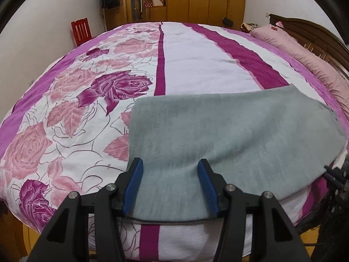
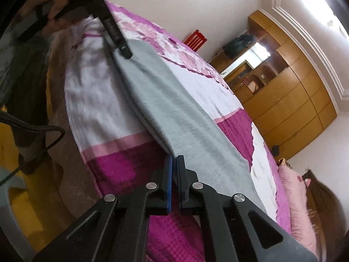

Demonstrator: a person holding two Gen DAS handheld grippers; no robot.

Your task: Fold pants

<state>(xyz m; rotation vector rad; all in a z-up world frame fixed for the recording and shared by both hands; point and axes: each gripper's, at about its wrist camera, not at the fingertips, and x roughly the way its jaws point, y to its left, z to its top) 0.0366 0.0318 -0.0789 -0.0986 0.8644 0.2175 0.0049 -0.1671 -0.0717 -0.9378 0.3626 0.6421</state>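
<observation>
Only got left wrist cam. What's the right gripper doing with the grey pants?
Observer: The right gripper is shut, pinching the grey pants at their near edge.
Operator: Single layer there?
Observer: No, that edge looks like stacked layers, already folded over.
Operator: How does the left gripper look from that side?
Observer: The left gripper has one fingertip on the same edge, at the far end from the right gripper.

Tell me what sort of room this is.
A bedroom, most likely in a home. A bed with a floral cover fills the view, a pink pillow lies by its wooden headboard, and a wardrobe lines the far wall.
</observation>
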